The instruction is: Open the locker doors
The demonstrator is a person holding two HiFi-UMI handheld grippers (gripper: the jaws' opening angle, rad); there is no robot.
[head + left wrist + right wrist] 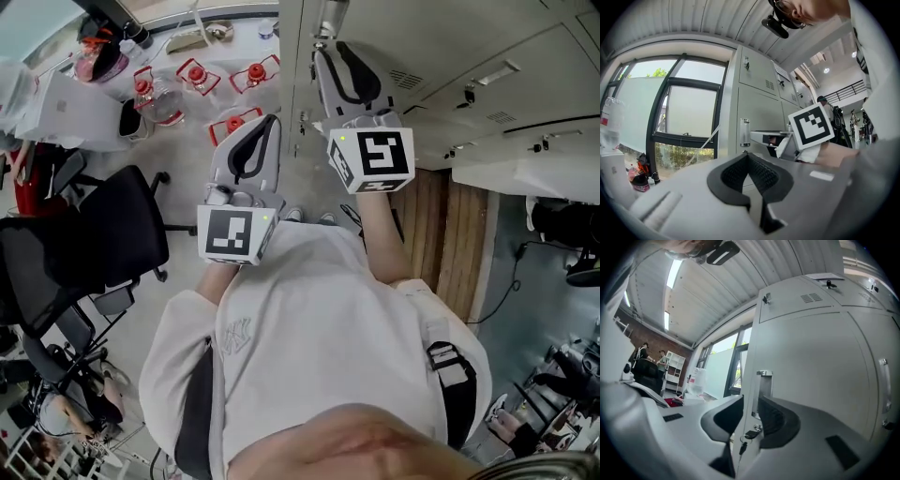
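Grey metal lockers (450,56) stand in front of me. My right gripper (324,45) is open, and its fingers straddle the edge of a locker door (811,380) at the chrome handle (764,383). A key bunch (750,433) hangs from the lock under that handle. In the left gripper view the same handle (745,132) shows with the right gripper's marker cube (812,126) just right of it. My left gripper (270,120) hangs lower and to the left of the locker's corner, away from the door. Its jaws (748,155) are shut with nothing between them.
A black office chair (103,234) stands on the left. A table (75,108) with red-lidded jars (197,77) is beyond it. Large windows (689,112) run left of the lockers. More locker doors with latches (497,70) continue to the right. People stand far off (644,352).
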